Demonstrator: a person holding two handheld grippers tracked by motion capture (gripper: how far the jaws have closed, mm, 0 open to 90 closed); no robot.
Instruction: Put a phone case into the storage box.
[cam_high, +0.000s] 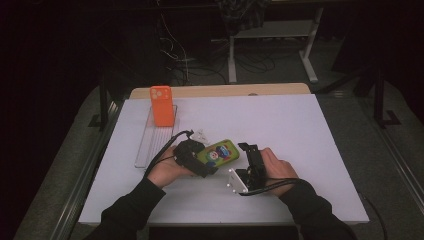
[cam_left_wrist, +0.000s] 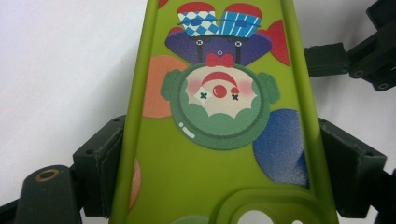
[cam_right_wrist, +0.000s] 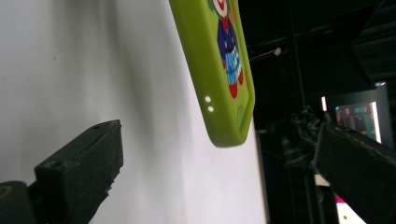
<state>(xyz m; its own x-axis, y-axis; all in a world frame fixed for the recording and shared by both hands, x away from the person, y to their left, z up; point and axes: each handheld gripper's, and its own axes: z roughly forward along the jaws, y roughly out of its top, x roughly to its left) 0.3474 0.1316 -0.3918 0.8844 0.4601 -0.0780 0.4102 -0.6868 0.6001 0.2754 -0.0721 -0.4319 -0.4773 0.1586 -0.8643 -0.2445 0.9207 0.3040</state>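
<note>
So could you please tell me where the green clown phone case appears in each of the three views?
High view: the green clown phone case lies near the middle of the table, clamped by the left tongs.
Left gripper view: it runs up the centre, gripped at both edges.
Right gripper view: it is edge-on at top centre, ahead of the open right tongs.
Shared landmark: the white tabletop.

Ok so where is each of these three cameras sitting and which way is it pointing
High view: above the person's side, facing forward and down on the white table; forearms and both grippers show.
Left gripper view: rides the left gripper, looking along its jaws clamped on the green phone case.
Right gripper view: rides the right gripper, jaws apart, facing the case's end.
All views share the case.
</note>
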